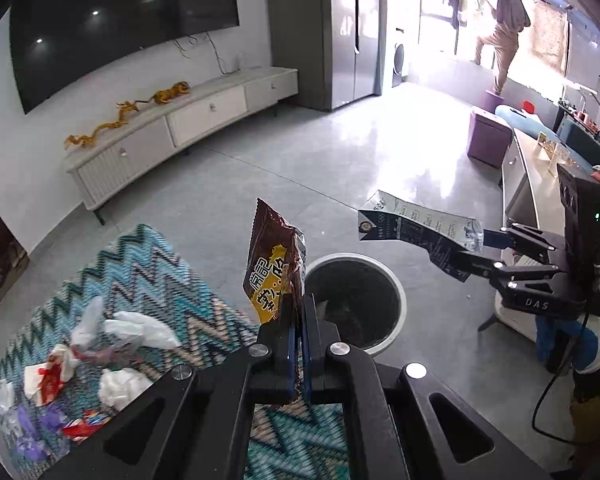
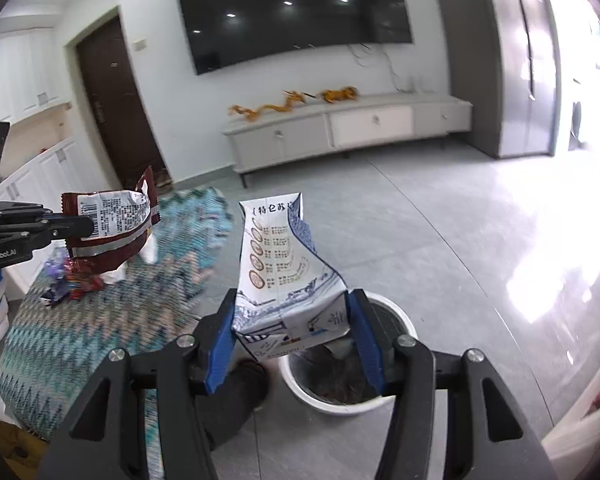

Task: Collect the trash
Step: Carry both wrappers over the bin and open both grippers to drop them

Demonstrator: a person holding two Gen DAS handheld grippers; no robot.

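1. The left gripper is clamped flat on the lower edge of a brown snack wrapper. The thin film needs the jaws fully together; the wrapper stands upright above them.
2. The right gripper holds a crushed blue-and-white carton at half width, because the carton's base fills the gap between the pads.
3. The white-rimmed trash bin stands on the floor, just ahead of and below both grippers. Both items appear staged for release into it.
4. More trash, tissues and wrappers, lies on the zigzag rug beside the bin, not yet collected.
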